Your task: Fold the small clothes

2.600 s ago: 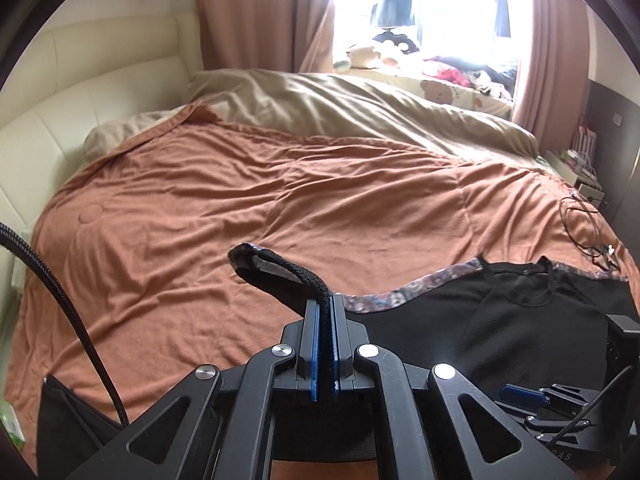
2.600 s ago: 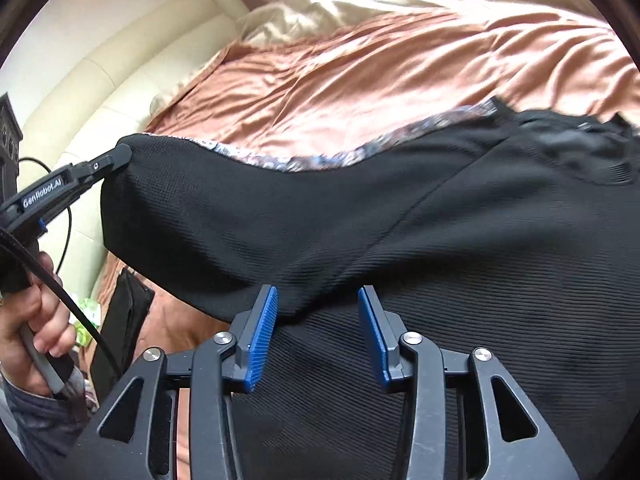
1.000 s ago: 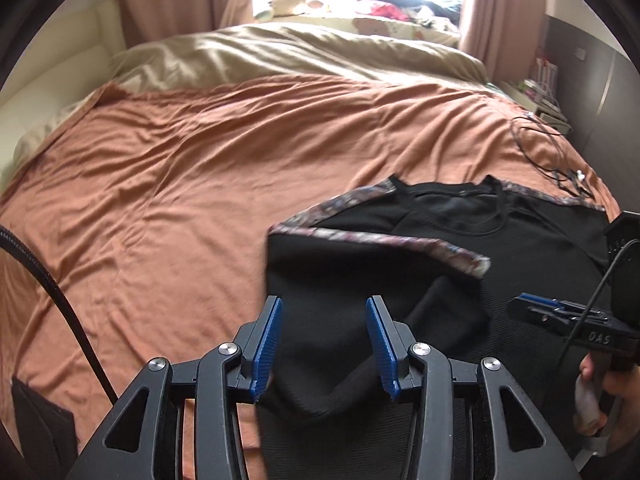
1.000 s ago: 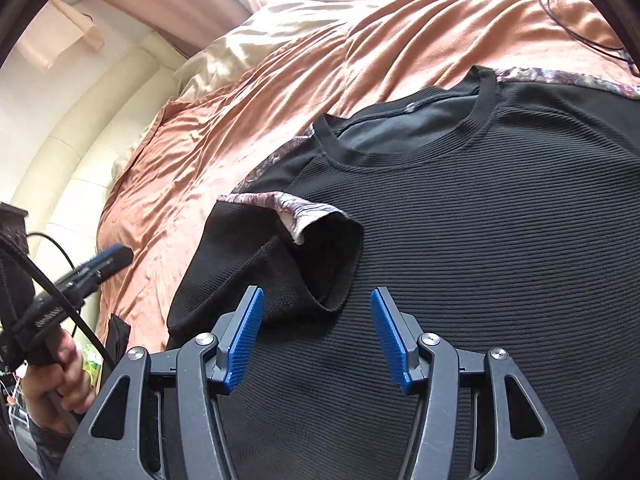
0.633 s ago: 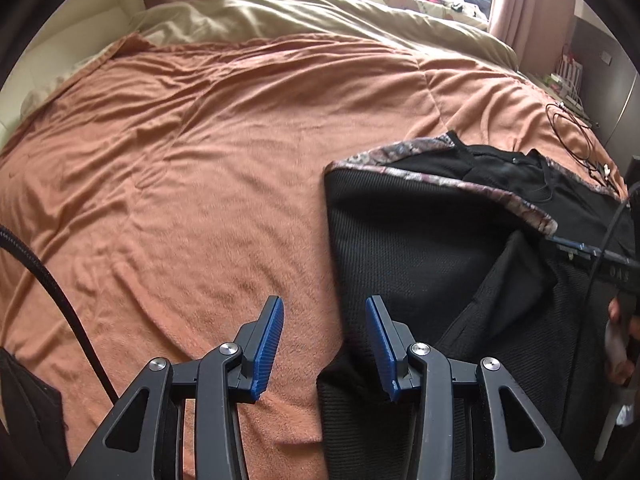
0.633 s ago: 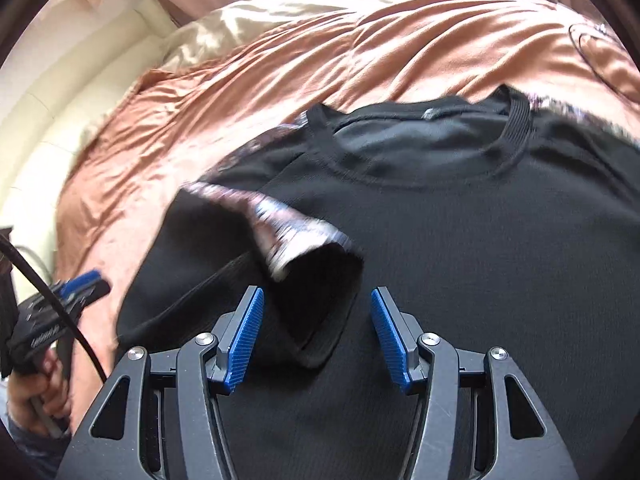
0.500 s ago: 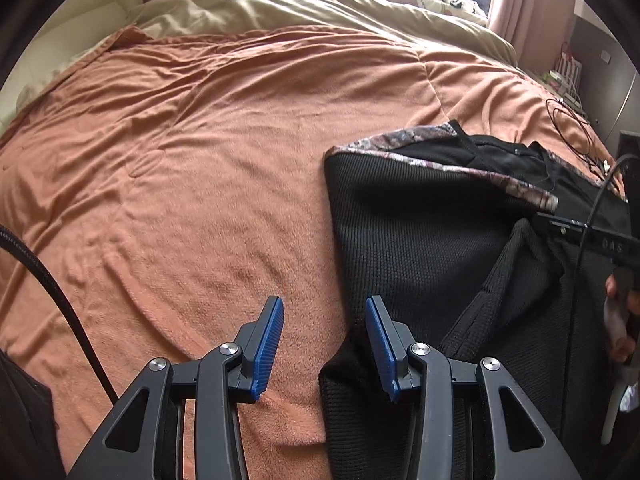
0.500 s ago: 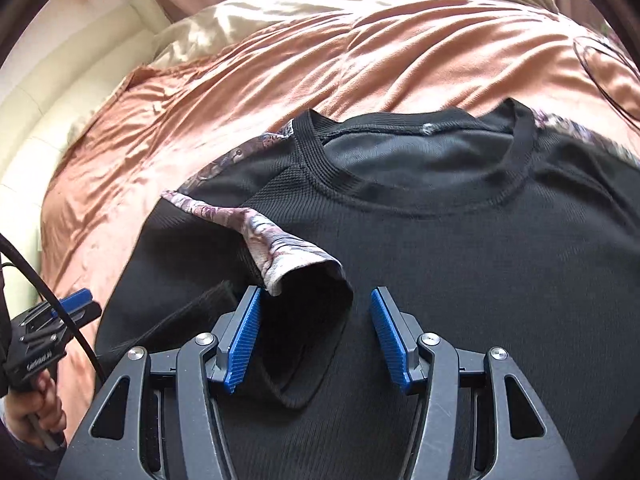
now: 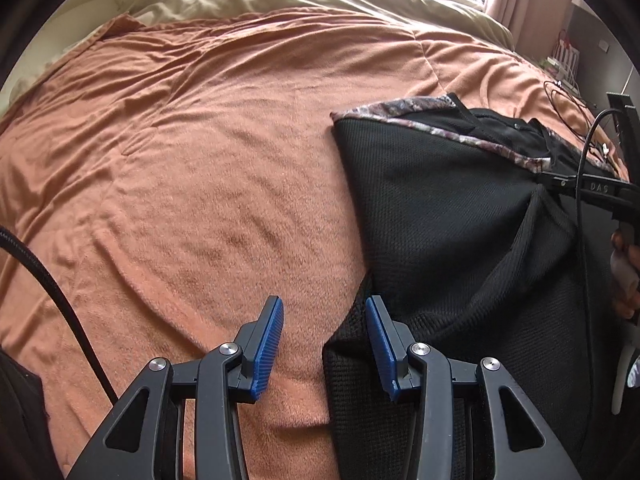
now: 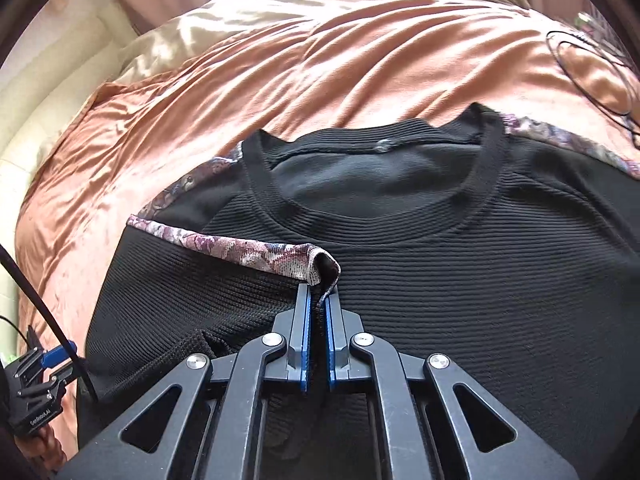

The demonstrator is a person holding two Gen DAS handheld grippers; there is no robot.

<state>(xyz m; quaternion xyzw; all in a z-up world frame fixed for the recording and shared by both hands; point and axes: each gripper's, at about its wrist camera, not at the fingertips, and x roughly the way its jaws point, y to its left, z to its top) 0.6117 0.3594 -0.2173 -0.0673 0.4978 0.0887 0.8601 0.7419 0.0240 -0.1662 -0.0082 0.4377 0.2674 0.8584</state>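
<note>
Right wrist view, right gripper (image 10: 318,300) closing on black top's (image 10: 460,300) folded sleeve cuff, left gripper (image 9: 324,320) apart beside hem.

Black left gripper (image 9: 324,340) with ribbed blue pads, silver screws, braided cable

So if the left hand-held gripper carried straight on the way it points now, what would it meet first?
Probably the orange bedspread just past its open fingertips, the left hand-held gripper angling downward; the black top's edge lies close beside the right finger, so depth is uncertain.

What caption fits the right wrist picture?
Right tool closing on the folded sleeve's floral cuff of a black top on an orange blanket.
</note>
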